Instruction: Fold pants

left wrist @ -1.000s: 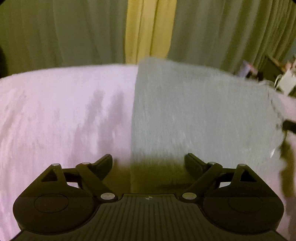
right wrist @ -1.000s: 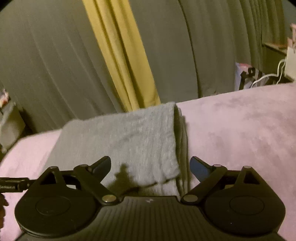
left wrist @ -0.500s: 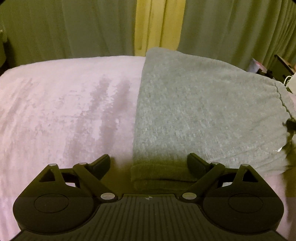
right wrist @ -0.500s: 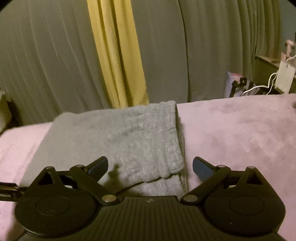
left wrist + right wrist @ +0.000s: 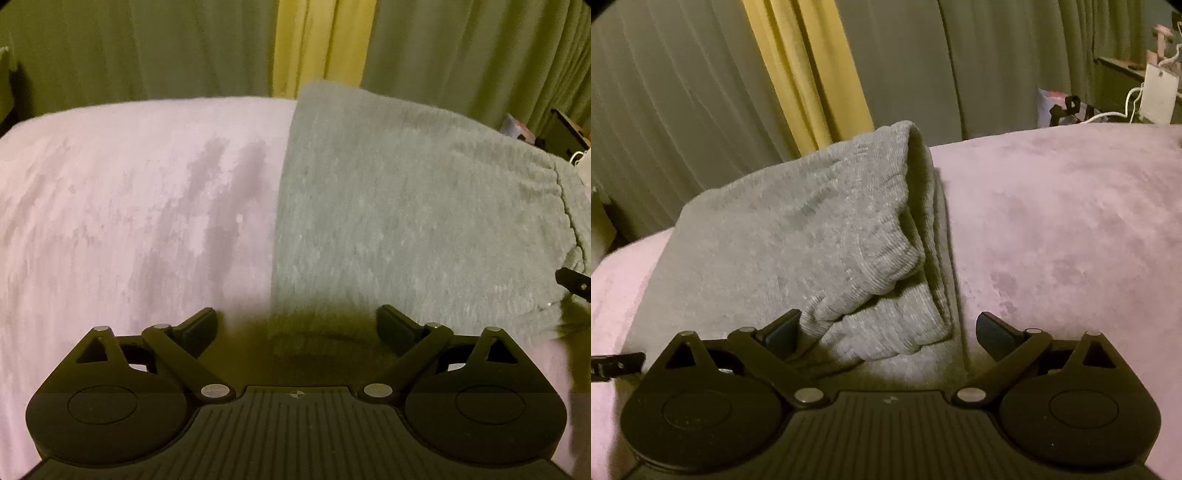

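Folded grey knit pants lie on a pink fleece bed cover. In the left wrist view, my left gripper is open, low over the near left corner of the pants, their straight left edge running between the fingers. In the right wrist view, the pants show a ribbed waistband end with layers stacked at the right edge. My right gripper is open, with the near right corner of the pants between its fingers. A tip of the right gripper shows at the left view's right edge.
Grey-green curtains with a yellow strip hang behind the bed. A shelf with a white charger and cables and a bag stand at the far right. Pink cover spreads to the right of the pants.
Both grippers have moved closer and lower to the near edge of the pants. The right gripper's fingers now straddle the waistband corner. Both stay open.
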`<state>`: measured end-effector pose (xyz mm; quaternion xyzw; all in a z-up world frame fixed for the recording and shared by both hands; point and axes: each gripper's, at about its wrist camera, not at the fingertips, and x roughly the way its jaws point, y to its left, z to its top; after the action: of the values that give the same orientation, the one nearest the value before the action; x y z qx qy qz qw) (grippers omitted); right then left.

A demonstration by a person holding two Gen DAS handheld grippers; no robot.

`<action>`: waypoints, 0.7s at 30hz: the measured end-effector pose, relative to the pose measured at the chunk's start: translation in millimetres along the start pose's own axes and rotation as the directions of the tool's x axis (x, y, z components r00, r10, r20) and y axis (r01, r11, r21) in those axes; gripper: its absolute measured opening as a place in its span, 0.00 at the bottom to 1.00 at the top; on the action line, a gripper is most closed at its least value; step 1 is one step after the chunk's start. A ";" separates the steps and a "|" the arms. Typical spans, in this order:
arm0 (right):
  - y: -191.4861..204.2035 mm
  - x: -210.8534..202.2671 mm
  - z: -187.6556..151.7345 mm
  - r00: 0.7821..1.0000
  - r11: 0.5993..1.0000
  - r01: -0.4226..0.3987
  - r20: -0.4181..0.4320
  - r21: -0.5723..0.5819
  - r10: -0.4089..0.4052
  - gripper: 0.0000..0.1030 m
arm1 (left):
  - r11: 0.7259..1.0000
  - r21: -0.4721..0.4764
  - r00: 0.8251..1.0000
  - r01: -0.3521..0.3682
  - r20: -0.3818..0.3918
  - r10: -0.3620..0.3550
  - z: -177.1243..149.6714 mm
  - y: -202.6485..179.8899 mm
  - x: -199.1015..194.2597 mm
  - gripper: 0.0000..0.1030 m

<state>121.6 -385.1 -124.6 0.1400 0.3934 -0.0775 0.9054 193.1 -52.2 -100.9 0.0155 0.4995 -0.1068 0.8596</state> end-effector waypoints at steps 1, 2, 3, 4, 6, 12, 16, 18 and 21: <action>5.9 -1.7 -1.7 1.000 0.999 0.016 0.013 -0.039 -0.016 0.95 | 1.000 -0.002 1.000 -0.002 -0.008 0.002 -1.8 1.1 1.2 0.96; 11.0 -2.2 -3.2 0.999 0.997 0.034 0.025 -0.070 -0.032 0.95 | 1.000 -0.007 1.000 -0.005 -0.014 0.005 -3.6 2.3 1.6 0.97; 15.6 -5.1 -2.9 0.998 0.994 0.055 0.029 -0.091 -0.053 0.95 | 1.000 -0.015 1.000 -0.009 -0.021 0.009 -5.7 4.1 0.2 0.97; 19.4 -9.8 -0.2 0.997 0.993 0.072 0.026 -0.095 -0.070 0.95 | 1.000 -0.020 1.000 -0.013 -0.028 0.013 -8.2 5.8 -2.8 0.97; 25.3 -20.8 2.4 0.993 0.988 0.119 0.020 -0.102 -0.118 0.96 | 0.999 0.009 0.997 -0.050 -0.063 0.051 -16.2 4.7 -5.9 0.96; 47.6 -66.7 -42.8 0.973 0.971 0.190 -0.101 -0.145 -0.206 0.96 | 0.979 0.124 0.983 -0.161 -0.073 0.171 -76.7 -15.5 -34.5 0.96; 56.3 -106.3 -92.5 0.967 0.982 0.178 -0.174 -0.061 -0.186 0.96 | 0.970 0.122 0.969 -0.210 -0.106 0.223 -115.9 -27.5 -56.6 0.97; 58.8 -122.4 -109.0 0.961 0.986 0.166 -0.225 -0.002 -0.162 0.96 | 0.961 0.140 0.963 -0.238 -0.099 0.252 -128.7 -34.8 -69.9 0.97; 63.2 -136.2 -122.7 0.951 0.991 0.131 -0.287 0.025 -0.118 0.96 | 0.952 0.184 0.963 -0.246 -0.062 0.261 -131.6 -45.7 -89.5 0.97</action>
<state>-39.7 -282.4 -92.4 0.1441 0.5259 -0.1220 0.8294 28.7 -64.2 -86.0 0.1594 0.5183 -0.0382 0.8393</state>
